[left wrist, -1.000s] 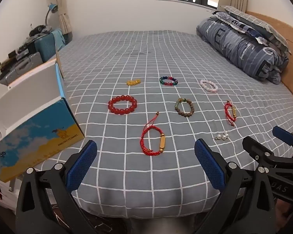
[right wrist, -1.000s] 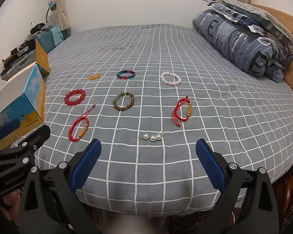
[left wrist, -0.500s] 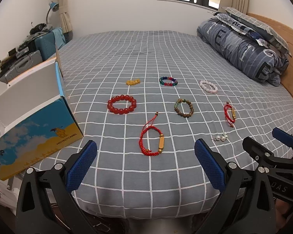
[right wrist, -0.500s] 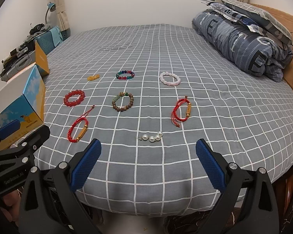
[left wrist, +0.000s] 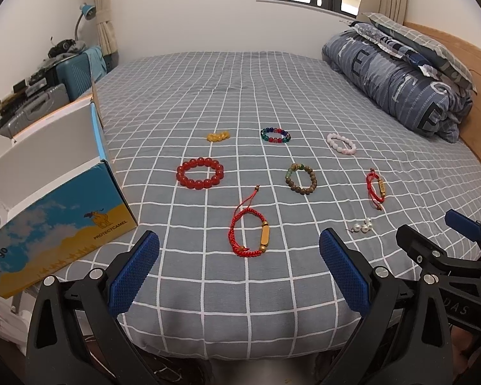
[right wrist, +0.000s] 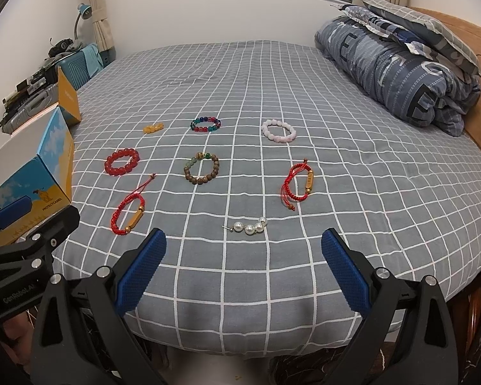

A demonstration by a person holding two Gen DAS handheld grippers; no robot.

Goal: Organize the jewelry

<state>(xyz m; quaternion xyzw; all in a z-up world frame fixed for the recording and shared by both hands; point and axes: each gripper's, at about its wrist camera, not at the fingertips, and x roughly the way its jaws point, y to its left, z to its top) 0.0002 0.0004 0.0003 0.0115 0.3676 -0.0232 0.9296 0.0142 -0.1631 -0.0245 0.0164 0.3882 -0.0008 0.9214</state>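
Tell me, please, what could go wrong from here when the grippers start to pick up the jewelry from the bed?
1. The pearl piece is small and lies flat on the soft bed sheet; the open right gripper may pinch fabric or miss it.
2. The red cord bracelet has a loose tail that could snag when the open left gripper lifts it.
3. The open box sits at the bed's edge and might get pushed off.
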